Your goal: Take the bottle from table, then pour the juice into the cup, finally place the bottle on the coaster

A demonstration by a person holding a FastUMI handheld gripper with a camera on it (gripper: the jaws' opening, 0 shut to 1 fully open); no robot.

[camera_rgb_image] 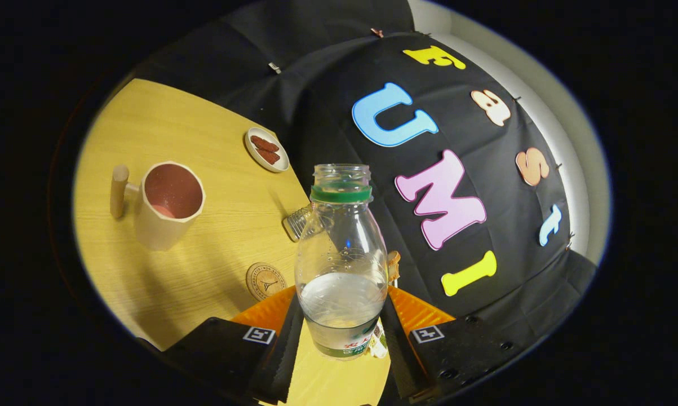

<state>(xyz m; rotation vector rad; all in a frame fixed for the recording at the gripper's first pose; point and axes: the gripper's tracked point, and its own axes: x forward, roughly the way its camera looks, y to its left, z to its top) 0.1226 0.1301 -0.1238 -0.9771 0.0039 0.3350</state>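
A: Starting at the left, what stands on the pale wooden tabletop?

B: The cream faceted cup with a wooden peg handle and pinkish inside stands upright, well apart from the fingers. Beyond it sits a small white oval dish holding reddish-brown pieces. Nearer, just ahead of the left finger, lies the round wooden coaster with an engraved design.

A: And the clear plastic bottle with a green neck ring and no cap?

B: It sits between the black fingers of the gripper, which pinch its lower body on both sides. It looks lifted, with the view canted.

A: How will it handle?

B: Probably light: liquid fills only the lower part. Thin plastic likely flexes and may slip, so the low hold near the label seems sound, though a hard squeeze could dent it. The open mouth spills easily.

A: Room to move?

B: The stretch toward the cup looks open. A ribbed glass object lies behind the bottle near the tabletop's edge, with the booth wall close on the right.
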